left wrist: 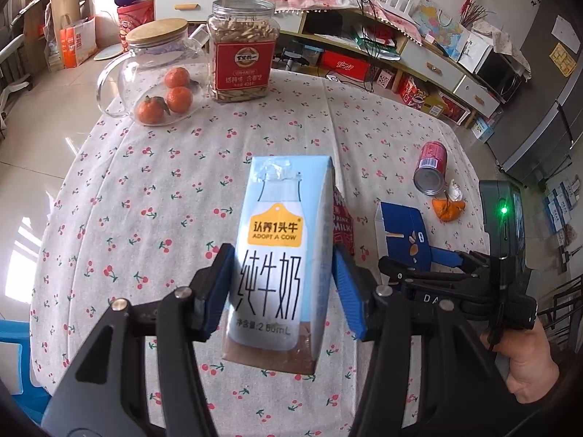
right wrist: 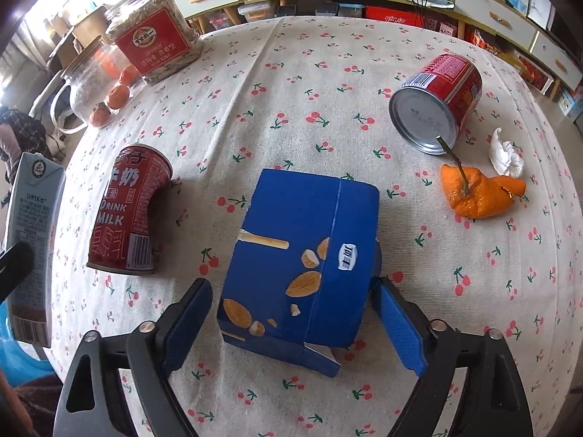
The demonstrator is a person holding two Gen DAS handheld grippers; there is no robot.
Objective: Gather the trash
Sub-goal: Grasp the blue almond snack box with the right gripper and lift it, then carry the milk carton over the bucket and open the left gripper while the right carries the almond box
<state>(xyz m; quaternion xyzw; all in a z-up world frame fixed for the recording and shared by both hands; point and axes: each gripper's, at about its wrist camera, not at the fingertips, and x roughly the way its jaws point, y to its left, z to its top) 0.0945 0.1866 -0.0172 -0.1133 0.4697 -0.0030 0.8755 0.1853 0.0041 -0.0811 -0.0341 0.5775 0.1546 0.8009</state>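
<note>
Trash lay scattered over the cherry-print tablecloth (right wrist: 291, 73): a blue box (right wrist: 302, 255) on its side at the centre, a dented can (right wrist: 127, 211) to its left, a second can (right wrist: 435, 102) tipped over at the far right, orange peel (right wrist: 477, 193) and a crumpled tissue (right wrist: 504, 154) just beside that. The milk carton (left wrist: 280, 255) was already off the cloth, pinched upright between the blue pads of the left gripper (left wrist: 282, 287).

The right gripper (right wrist: 291, 313) pointed steeply down at the box, its fingers (right wrist: 186, 317) spread to either side of the box's near end. No pad appeared to be pressing on the cardboard; gaps showed on both sides.

The step in hand looked like grasping the box. To do it well, the fingers should probably sink lower so the pads meet the long side walls rather than the open flap at the near corner, which would likely fold under pressure. Squeezing gently seemed wise, since empty cardboard caves in. The box sat skewed to the gripper's line, so a slight wrist roll to square the pads with its walls would help. The dented can lay near the left finger, so the approach should stay clear of it. The left gripper needed only to keep the carton steady and out of the way.
</note>
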